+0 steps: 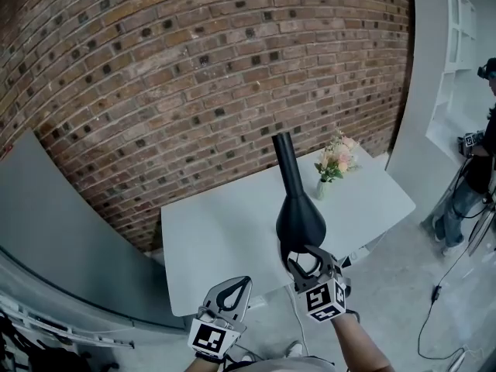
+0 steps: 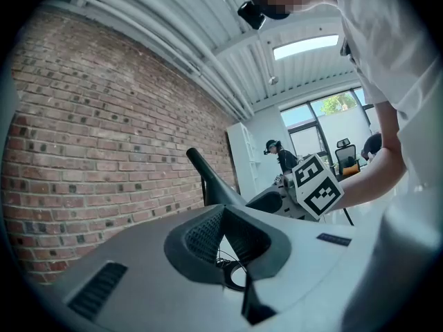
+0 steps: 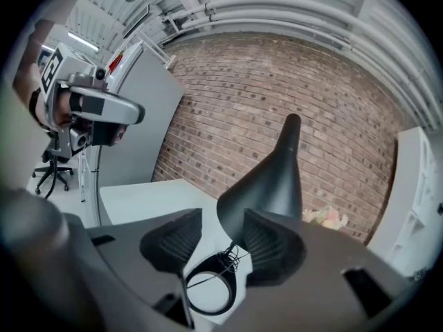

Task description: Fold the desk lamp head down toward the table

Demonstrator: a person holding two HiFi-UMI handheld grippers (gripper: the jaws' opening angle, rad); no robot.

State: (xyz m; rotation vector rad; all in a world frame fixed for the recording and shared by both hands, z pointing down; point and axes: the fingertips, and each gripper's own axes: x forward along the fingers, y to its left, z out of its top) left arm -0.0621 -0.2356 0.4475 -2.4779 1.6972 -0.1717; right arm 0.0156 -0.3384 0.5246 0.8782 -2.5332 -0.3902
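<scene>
**A:** Where is the lamp head now?

**B:** The lamp head is above the near right part of the table. Its wide end is toward me and the thin neck runs away toward 12 o'clock. From my right gripper's camera it points upward, so I judge the fold is not yet done.

**A:** And your right gripper?

**B:** My right gripper is at the 6 o'clock end of the head. The jaws stand apart with the wide rim between them. The rim is close to one pad and a gap shows at the other, so nothing is squeezed. I think this end is the good place, because a small pull here should turn the whole head.

**A:** The other one?

**B:** My left gripper hangs at 7 o'clock from the lamp, past the table edge. Its jaws are together and nothing is in them. The fold looks like work for one hand, so it is out of the way.

**A:** What else is near?

**B:** Flowers in a small vase stand at 1 o'clock from the head, well apart from it, with the brick wall behind. I cannot see the lamp's base, so I cannot tell if it would slide.
</scene>
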